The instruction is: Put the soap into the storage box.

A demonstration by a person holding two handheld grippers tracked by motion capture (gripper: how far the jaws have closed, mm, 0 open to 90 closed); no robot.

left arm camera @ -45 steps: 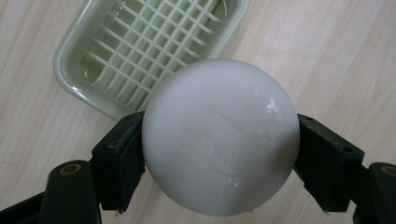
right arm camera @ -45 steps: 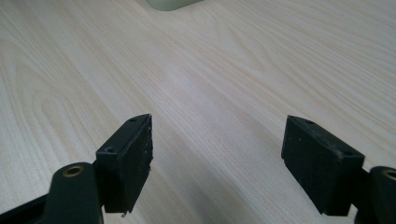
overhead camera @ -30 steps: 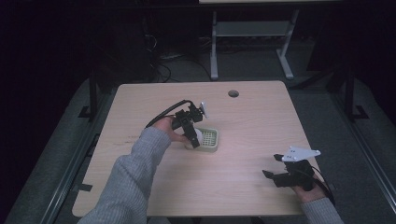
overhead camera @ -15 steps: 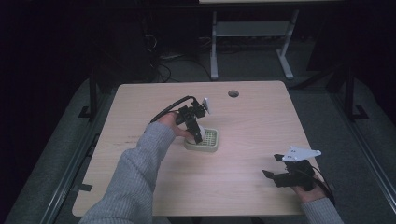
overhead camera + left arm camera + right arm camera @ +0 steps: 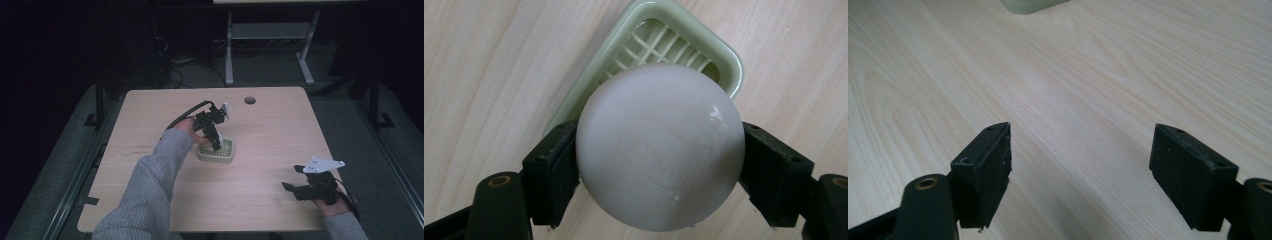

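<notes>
The left tool (image 5: 659,165) pinches a round white bar of soap (image 5: 660,145) — one black jaw presses on each side of it, and the jaws are spread only as wide as the bar itself. An embossed mark shows on the soap's smooth face, too faint to read. Seen in the left gripper view, the soap hangs over a pale green soap dish (image 5: 729,60) with a slatted grid floor; whether the bar touches the dish cannot be told. In the high view the left tool (image 5: 216,146) points down into the soap dish (image 5: 226,158), which sits near the middle of the tabletop (image 5: 265,125), and a grey-sleeved forearm (image 5: 150,190) reaches in to it from the bottom edge.

The right tool (image 5: 1080,175) is spread wide with nothing between its jaws — just bare light wood grain below them. In the high view the right tool (image 5: 295,189) sits near the front right corner of the tabletop, well apart from the dish, with its grey three-cornered plate on top. An edge of the green dish (image 5: 1030,5) shows at the top of the right gripper view.
</notes>
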